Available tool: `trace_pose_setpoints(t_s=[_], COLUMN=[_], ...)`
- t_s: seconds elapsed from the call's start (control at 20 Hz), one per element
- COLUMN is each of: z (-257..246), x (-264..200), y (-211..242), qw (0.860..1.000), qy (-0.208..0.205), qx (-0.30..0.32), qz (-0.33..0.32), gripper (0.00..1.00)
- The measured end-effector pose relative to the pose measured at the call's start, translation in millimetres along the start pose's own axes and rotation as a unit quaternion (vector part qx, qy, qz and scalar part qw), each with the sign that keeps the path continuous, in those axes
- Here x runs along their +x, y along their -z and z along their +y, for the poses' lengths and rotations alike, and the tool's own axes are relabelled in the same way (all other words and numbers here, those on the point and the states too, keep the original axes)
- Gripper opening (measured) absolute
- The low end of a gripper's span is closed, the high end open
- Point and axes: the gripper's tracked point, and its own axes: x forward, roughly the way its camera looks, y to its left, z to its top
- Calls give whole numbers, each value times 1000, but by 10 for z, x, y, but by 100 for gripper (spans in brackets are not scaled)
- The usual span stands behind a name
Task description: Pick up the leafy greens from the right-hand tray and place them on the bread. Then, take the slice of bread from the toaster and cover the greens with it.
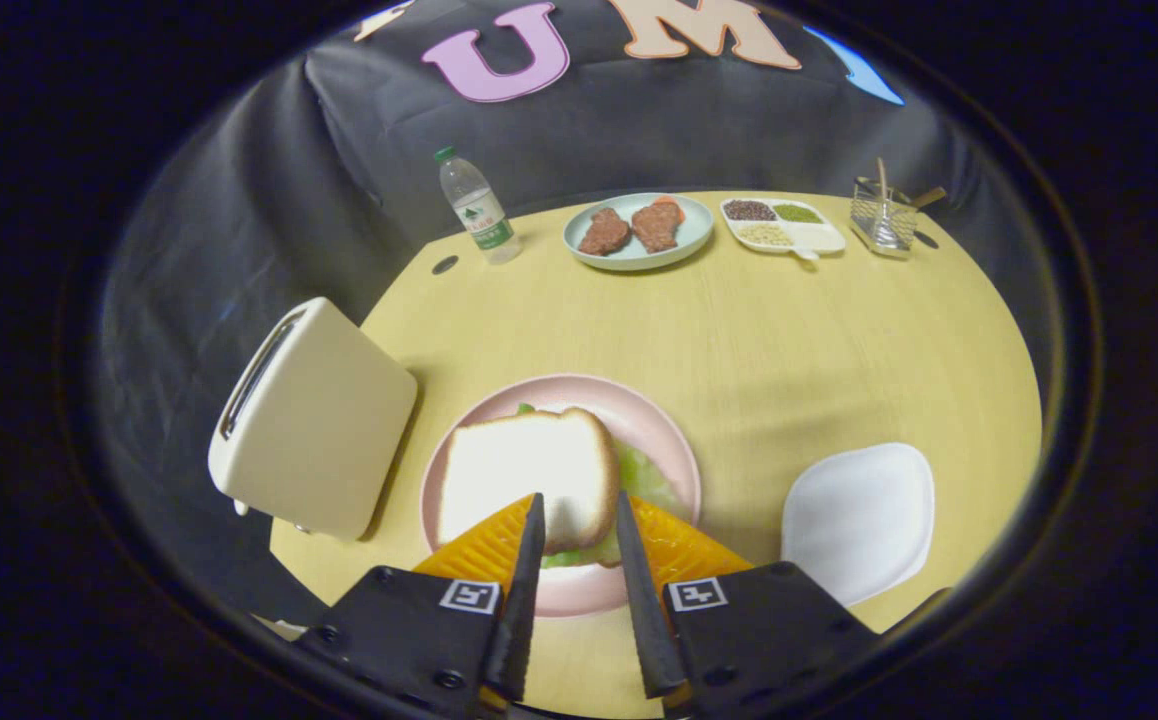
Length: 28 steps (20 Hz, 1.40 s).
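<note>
Two tongs fingers apart over bread slice covering greens.

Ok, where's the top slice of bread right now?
In the gripper view, the bread slice lies on the greens on the pink plate, just ahead of the open gripper, right of the toaster.

Table: pale wood tabletop, round-edged, ahead of the fingers | Wall: black cloth wall draped beyond it | Light: soft, overhead
</note>
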Motion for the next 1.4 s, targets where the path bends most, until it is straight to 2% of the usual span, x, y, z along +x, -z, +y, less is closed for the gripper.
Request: trace_pose_setpoints(t_s=[0.2,0.35,0.6,0.8,1.05,1.35,1.4], z=[-121,-258,-530,-839,-1192,-1457,-1467], x=[-126,-313,-774,-1268,-1819,-2362,-2415], y=[-80,-252,-633,-1005,-1388,-1699,-1723], qw=[1000,998,988,971,942,895,891], qy=[-11,-12,1,36,88,155,160], qx=[1,-12,-43,-65,-79,-108,-112], qz=[-16,-52,-145,-229,-315,-405,-411], gripper=[82,100,100,100,100,100,100])
